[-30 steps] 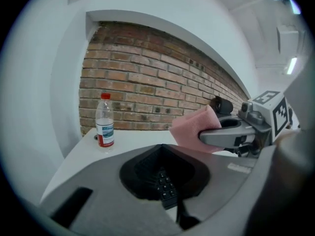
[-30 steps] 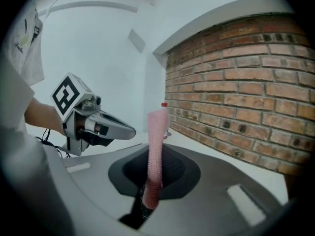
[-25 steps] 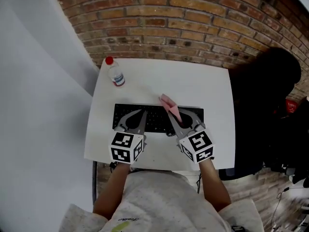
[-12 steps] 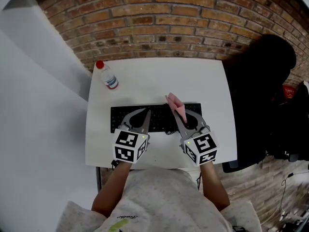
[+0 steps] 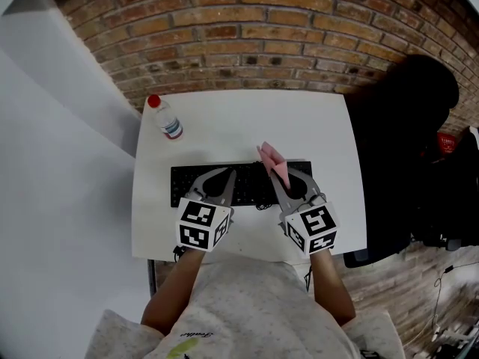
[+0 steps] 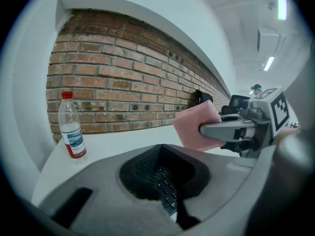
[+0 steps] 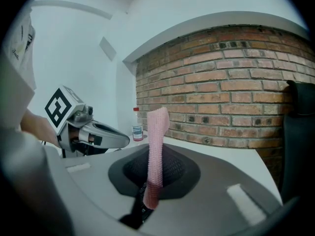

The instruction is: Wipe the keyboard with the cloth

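Beneath both tongs lies the black keyboard, across the near part of the white table. My left tongs sit over its left half with the jaws brought together and nothing between them. Through the hollow between those jaws I can see only keys. My right tongs are over the right half, clamped on the pink cloth. The cloth sticks up and out past their tips, above the keyboard's far edge.

Ahead and to the left of the left tongs stands a clear bottle with a red cap, upright near the table's far left corner, well apart from the keyboard. Beyond the table runs a brick wall. To the right of the right tongs, off the table's edge, a dark bulky shape fills the space; I cannot tell what it is.

The head view shows the cloth only as a small pink flap. The right gripper view shows it edge-on as a narrow nubbly strip, pinched low and rising straight up, with the bottle behind it. The left gripper view shows its broad flat face.
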Available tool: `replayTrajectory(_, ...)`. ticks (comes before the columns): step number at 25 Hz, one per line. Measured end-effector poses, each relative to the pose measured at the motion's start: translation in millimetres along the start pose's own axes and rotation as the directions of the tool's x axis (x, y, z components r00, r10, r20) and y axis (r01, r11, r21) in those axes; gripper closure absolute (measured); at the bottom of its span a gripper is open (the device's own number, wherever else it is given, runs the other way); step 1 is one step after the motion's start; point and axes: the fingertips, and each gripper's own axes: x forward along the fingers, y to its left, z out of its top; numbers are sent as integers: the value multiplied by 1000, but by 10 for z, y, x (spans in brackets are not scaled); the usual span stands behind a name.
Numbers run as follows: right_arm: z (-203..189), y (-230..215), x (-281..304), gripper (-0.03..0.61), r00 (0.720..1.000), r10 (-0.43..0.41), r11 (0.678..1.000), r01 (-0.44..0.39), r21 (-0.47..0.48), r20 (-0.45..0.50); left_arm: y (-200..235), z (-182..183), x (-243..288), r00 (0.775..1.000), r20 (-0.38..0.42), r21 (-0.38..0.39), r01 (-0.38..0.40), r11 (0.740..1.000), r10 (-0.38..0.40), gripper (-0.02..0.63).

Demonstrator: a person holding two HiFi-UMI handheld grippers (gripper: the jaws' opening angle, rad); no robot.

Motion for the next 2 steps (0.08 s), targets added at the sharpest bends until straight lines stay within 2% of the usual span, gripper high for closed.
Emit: replayTrajectory(2,-7,-3,4,557,1000,-1,1000,1,1,0,-2,-14,6,1000,0,-4,2,1000,-2,618)
